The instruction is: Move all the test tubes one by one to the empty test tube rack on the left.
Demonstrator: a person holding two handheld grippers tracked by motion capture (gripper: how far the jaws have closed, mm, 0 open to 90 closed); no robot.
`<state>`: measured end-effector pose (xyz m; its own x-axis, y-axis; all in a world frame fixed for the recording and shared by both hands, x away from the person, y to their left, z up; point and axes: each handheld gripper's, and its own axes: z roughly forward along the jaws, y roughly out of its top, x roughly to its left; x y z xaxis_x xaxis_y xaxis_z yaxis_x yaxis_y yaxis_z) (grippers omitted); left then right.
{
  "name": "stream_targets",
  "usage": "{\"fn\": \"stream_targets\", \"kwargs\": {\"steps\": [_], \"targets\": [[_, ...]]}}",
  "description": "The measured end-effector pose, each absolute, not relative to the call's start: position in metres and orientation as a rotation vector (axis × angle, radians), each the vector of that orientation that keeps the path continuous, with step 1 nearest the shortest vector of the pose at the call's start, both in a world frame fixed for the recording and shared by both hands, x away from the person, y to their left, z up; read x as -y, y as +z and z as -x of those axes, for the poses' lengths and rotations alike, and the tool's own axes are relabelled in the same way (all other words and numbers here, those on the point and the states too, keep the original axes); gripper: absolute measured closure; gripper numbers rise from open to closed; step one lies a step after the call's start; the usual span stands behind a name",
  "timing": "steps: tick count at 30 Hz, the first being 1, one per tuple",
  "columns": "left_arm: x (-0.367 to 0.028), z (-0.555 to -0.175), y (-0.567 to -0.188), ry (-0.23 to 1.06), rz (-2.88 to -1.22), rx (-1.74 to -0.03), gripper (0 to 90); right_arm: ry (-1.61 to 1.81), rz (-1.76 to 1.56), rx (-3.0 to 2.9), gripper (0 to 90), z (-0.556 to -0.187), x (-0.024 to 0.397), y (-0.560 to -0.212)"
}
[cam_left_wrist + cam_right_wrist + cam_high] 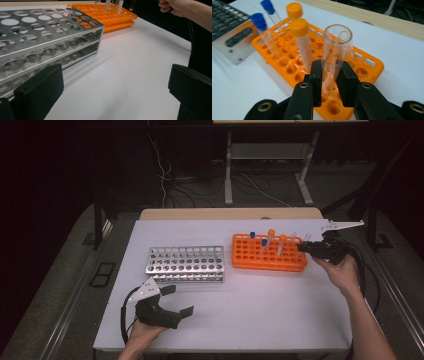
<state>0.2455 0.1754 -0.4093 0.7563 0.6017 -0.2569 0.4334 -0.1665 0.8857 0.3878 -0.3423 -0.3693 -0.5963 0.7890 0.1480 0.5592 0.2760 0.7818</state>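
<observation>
My right gripper (331, 67) is shut on a clear, uncapped glass tube (337, 47) that stands upright over the right end of the orange rack (367, 62). The jaws hide the tube's lower end. Two blue-capped tubes (258, 20) and two orange-capped tubes (298, 27) stand in the same rack. In the high view the right gripper (303, 247) is at the orange rack's (270, 260) right end. My left gripper (181, 300) rests open near the table's front left, in front of the metal rack (185, 264), with nothing between its jaws (115, 87).
The metal rack (45, 30) has all its holes vacant and sits left of the orange rack (112, 15). The white table top (260, 310) is bordered by a wooden strip (230, 213) at the back. Cables and desk legs lie on the floor beyond.
</observation>
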Motion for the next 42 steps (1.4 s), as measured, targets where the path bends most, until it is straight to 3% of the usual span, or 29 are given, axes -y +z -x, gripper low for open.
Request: {"fn": "stream_targets", "kwargs": {"steps": [18,42], "targets": [[-0.159,-0.259,-0.383,0.155,-1.882,-0.736,0.0,1.246,-1.081,-2.433,74.8,-0.352,0.315,-0.343],[-0.119,-0.285,-0.340,0.157,-1.984,-0.585,0.0,1.286,-0.748,-2.677,74.8,-0.330,0.232,-0.321]]}}
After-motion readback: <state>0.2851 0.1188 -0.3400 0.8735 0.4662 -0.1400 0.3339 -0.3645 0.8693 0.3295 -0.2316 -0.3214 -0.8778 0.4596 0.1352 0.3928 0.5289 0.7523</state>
